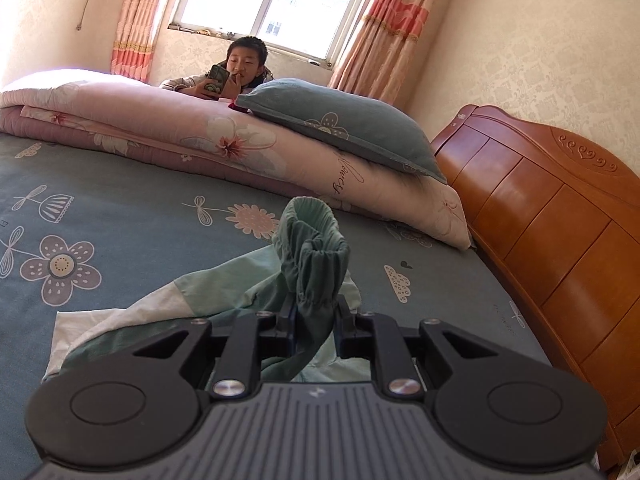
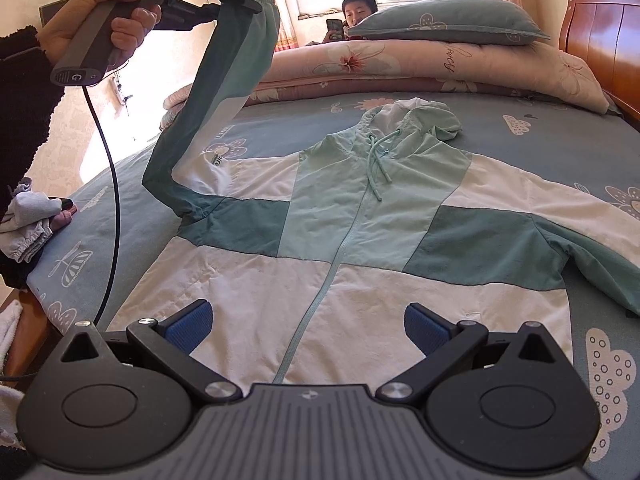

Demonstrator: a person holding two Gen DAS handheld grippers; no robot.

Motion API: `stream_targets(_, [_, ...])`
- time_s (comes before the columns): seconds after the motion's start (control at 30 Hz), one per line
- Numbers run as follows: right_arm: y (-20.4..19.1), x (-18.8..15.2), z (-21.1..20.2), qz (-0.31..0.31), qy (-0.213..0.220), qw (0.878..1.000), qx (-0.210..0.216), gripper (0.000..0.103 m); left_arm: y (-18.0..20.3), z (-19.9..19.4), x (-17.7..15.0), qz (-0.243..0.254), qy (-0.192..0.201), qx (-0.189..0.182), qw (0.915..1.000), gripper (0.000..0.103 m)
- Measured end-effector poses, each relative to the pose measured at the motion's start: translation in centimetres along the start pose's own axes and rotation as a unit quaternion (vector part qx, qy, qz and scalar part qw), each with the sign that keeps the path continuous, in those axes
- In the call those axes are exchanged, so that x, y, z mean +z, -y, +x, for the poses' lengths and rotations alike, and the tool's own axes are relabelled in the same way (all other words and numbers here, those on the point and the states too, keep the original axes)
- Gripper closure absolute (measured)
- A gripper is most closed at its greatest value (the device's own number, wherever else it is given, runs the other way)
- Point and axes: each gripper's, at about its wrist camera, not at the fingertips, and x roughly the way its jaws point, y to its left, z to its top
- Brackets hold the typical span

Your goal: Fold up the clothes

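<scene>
While the left gripper (image 1: pixel 316 320) clamps the lifted sleeve (image 2: pixel 224 80), swing it flat across the jacket (image 2: pixel 340 220); right gripper (image 2: pixel 308 330) gaping, empty.

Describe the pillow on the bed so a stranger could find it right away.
Start at the wooden headboard. Beside it, a folded pink floral quilt lies across the bed. The pillow sits on top of it, the only grey-green cushion, with a flower outline on it.

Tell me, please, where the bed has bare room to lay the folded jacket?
Bare sheet lies between the jacket and the quilt. It is crowded at the quilt and pillow, and at the grey clothes.
</scene>
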Motion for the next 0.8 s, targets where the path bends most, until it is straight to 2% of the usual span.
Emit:
stream_targets(0.47, [3.3, -1.3, -0.5, 0.039, 0.004, 0.999, 0.005, 0.000, 4.1, 6.1, -2.6, 0.020, -0.062, 0.014, 0.9977, 0.088])
stream_targets(0.7, [5.3, -2.0, -0.7, 0.063, 0.006, 0.998, 0.007, 0.000, 5.3, 9.4, -5.4, 0.065, -0.098, 0.062, 0.9911, 0.088])
stream_targets(0.8, [6.0, -2.2, -0.7, 0.072, 0.006, 0.997, 0.006, 0.000, 5.5, 10.5, -6.3, 0.066, -0.117, 0.062, 0.9891, 0.088])
